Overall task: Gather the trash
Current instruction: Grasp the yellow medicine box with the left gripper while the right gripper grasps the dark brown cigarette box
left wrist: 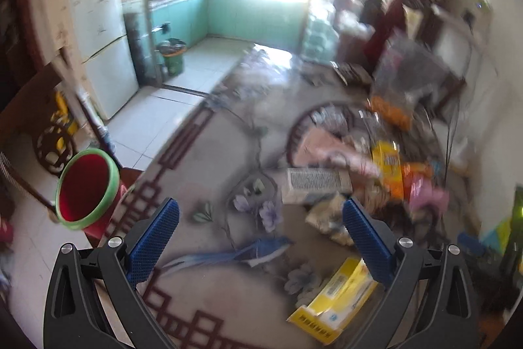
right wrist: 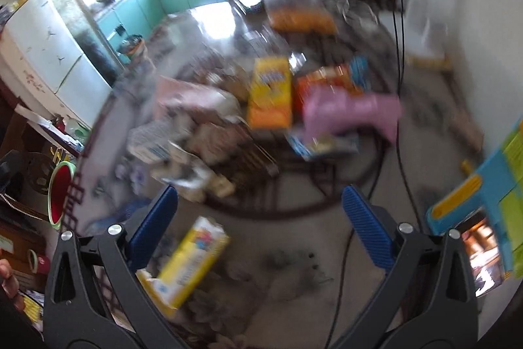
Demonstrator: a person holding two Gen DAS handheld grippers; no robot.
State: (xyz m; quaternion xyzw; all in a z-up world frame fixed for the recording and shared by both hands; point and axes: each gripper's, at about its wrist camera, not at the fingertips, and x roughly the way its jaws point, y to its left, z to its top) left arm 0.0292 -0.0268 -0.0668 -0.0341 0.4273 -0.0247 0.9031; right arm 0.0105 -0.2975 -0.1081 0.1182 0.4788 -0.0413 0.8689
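Note:
Both views are motion-blurred. A table with a floral glass top [left wrist: 228, 159] carries scattered trash. A yellow carton [left wrist: 333, 303] lies flat near my left gripper [left wrist: 260, 228], which is open and empty above the table. The same yellow carton [right wrist: 189, 260] lies just ahead of my right gripper [right wrist: 260, 218], also open and empty. Further back lie a grey printed box [left wrist: 315, 182], a yellow-orange snack bag [right wrist: 269, 94], an orange pack [right wrist: 323, 84], a pink wrapper [right wrist: 353, 110] and crumpled paper [left wrist: 330, 218]. A red bin with a green rim [left wrist: 86, 188] stands beside the table at the left.
A white fridge [left wrist: 101, 31] and teal kitchen cabinets [left wrist: 248, 15] stand beyond the table. A green bin [left wrist: 173, 54] stands on the kitchen floor. A blue and green toy [right wrist: 483, 195] sits at the right. Black cables [right wrist: 398, 87] hang along the right wall.

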